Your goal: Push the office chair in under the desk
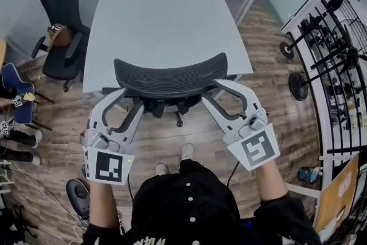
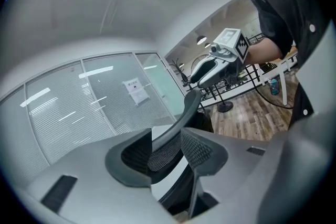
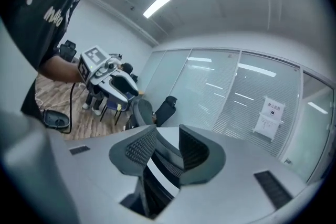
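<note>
**Item: office chair**. Black mesh, directly ahead of you. Its seat and base are mostly tucked beneath the near edge of the desk, as far as the head view shows. The curved backrest stands at that edge and looks just short of fully in.

**Item: left tongs**. Clenched on the left end of the backrest's top rim. In your left gripper view the rim passes between the two pads and fills the gap.

**Item: right tongs**. Clenched on the right end of the same rim. The right gripper view shows the mesh edge caught between its pads.

**Relation that matters.** The backrest's long axis runs left to right, roughly parallel to the desk's near edge. You hold it at both ends, and neither hand is nearer than the other. The desk lies straight beyond the chair, away from your body, so the push likely wants to go squarely forward with equal pressure from both hands. Uneven force would probably swivel the chair.

**Also present.** A second chair stands by the desk's left side, well apart from yours. The floor is wood-patterned.
</note>
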Tool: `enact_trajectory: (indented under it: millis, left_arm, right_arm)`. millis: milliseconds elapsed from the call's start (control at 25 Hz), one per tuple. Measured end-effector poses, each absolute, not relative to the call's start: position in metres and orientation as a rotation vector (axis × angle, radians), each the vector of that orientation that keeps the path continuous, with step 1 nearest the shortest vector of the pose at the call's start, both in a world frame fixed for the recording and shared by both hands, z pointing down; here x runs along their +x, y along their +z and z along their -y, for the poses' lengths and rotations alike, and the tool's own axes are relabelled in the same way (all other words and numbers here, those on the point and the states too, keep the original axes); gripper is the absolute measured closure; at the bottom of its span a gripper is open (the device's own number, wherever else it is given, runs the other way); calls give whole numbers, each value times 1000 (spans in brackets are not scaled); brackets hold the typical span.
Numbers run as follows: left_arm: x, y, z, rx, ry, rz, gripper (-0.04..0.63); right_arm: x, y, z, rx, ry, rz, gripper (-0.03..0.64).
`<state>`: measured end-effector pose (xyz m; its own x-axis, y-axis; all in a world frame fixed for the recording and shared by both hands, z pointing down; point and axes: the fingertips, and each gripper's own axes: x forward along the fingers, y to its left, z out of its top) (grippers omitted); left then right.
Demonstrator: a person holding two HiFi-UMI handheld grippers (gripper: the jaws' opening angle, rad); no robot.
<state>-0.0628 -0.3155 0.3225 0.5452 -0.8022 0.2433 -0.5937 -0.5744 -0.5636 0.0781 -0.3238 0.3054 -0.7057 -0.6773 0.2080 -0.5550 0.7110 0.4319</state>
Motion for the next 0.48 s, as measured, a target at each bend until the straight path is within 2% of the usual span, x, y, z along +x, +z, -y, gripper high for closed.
enact_trajectory:
  millis: [80, 160, 320, 480]
  left_arm:
    - [-67, 314, 310, -2367, -617, -1162, 435]
    - [-73, 306, 306, -2361, -563, -1176, 469]
    - [-94, 300, 300, -2408, -456, -1325, 546]
    - [-113, 296, 298, -2507, -210, -1555, 574]
  right_arm:
    - [84, 291, 320, 1075, -409, 2676, 519]
    - [90, 287, 316, 1108, -394, 2700, 557]
    - [99, 287, 309, 1139, -380, 2720, 569]
    - [116, 289, 304, 1206, -315, 2734, 575]
